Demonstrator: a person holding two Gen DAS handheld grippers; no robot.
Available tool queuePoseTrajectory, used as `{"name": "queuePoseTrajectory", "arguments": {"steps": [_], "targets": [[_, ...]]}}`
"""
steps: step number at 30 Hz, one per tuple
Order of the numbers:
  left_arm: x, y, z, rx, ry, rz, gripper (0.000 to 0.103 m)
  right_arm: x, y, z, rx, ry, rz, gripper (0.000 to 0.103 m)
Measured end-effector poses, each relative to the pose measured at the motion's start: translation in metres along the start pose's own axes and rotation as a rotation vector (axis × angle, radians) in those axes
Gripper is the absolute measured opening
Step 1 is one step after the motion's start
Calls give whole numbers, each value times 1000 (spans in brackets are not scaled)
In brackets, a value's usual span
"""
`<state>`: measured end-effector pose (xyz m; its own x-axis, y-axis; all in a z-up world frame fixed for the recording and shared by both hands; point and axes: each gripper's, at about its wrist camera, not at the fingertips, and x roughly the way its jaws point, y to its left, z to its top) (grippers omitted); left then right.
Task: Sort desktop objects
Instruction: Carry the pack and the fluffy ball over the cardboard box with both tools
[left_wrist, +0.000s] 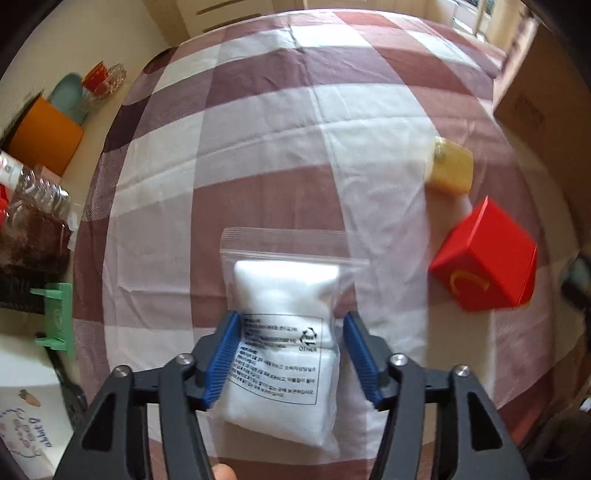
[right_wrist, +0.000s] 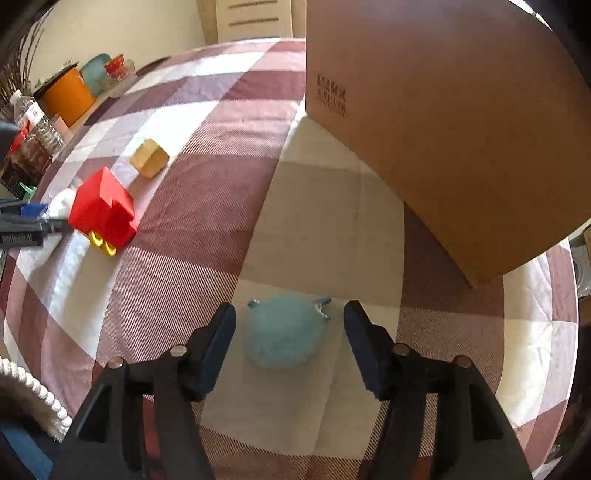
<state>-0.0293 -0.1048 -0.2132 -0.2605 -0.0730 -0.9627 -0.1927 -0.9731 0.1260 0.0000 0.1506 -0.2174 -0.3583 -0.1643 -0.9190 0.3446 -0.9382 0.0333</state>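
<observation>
One zip bag (left_wrist: 284, 343) of white filling lies on the checked cloth (left_wrist: 258, 155), near the cloth's near edge in the left wrist view. The left gripper (left_wrist: 290, 356) stands over it with blue pads on either side; the left pad touches the bag's edge, the right pad is just clear, so the jaws are released, not clamped. One red box (left_wrist: 484, 262) and one yellow block (left_wrist: 450, 166) sit toward the cloth's right edge there.

The right wrist view alone shows one fluffy blue ball (right_wrist: 284, 330) on a pale square, between the parted jaws of the right gripper (right_wrist: 290, 341), untouched on both sides. One large cardboard box (right_wrist: 443, 122) stands at the far right of the cloth. The red box (right_wrist: 103, 208) and yellow block (right_wrist: 149, 157) appear near the left edge, with only a sliver of the bag (right_wrist: 62, 203) visible.
</observation>
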Motion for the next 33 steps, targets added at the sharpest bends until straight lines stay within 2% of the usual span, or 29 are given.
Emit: {"name": "queuePoseTrajectory", "arguments": {"steps": [1,2,3,4,7,11,14,16,19,25,30,33], "targets": [[-1,-1,-1,-2,-12,0,60,2,1,0,-8,2,-2,60],[-1,0,-3,-15,-21,-4,59,4,2,-1,-18,5,-5,49],[-2,1,-5,-30,-23,-12,47,4,4,-3,-35,-4,-21,43],[-5,1,-6,-42,-27,-6,41,2,4,-4,-43,-2,-13,34],[-16,0,-10,-67,-12,-41,34,-5,0,-9,-21,6,17,33],[-30,-2,-14,-137,21,-145,34,-29,-16,-13,53,-10,63,33],[-46,-11,-15,-145,1,-170,34,-52,-24,-13,79,-45,60,33],[-59,-17,-8,-127,-33,-136,34,-65,-26,-10,86,-68,53,33],[-91,-22,2,-129,-125,-93,34,-86,-30,-8,93,-106,31,33],[-155,-35,36,-124,-292,-115,34,-130,-46,5,119,-176,-8,33],[-183,-50,70,-114,-335,-154,34,-172,-54,22,133,-240,-55,33],[-199,-65,84,-74,-351,-184,34,-200,-58,31,147,-293,-84,33]]}}
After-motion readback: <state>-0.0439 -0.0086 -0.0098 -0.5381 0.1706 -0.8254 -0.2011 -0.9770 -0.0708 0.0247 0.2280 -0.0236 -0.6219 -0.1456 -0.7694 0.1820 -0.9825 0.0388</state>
